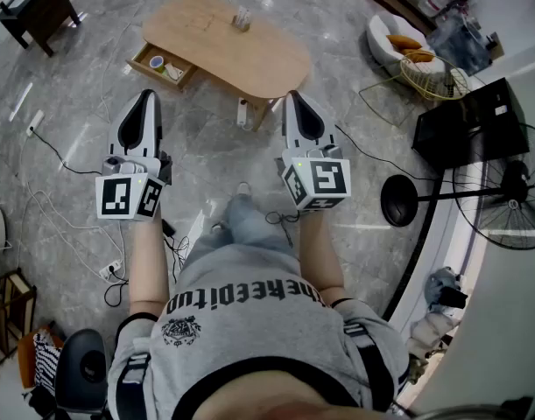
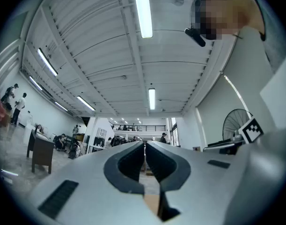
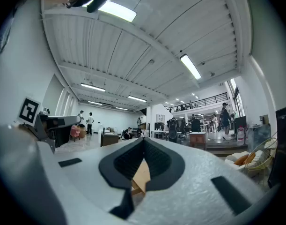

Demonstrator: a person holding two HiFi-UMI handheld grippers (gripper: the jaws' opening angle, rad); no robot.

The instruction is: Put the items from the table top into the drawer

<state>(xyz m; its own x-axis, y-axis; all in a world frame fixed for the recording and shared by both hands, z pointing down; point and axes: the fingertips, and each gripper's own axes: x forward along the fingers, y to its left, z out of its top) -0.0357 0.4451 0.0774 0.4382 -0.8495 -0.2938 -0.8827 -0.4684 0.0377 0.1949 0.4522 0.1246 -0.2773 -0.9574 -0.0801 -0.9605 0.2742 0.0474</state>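
- The wooden table stands on open floor, well ahead of both grippers.
- Its drawer hangs open at the left end.
- A small pale item stands near the table's far edge.
- Left gripper and right gripper are well apart, fingers pressed together, holding nothing.

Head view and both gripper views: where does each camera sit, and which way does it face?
Head view: on the person's head, facing steeply down at the table and open drawer; forearms, shirt, left tongs, right tongs show.
Left gripper view: on the left tongs, shut, tilted up toward the ceiling; person's head top right.
Right gripper view: on the right tongs, shut, level, into the hall.
Shared by gripper views: ceiling lights.
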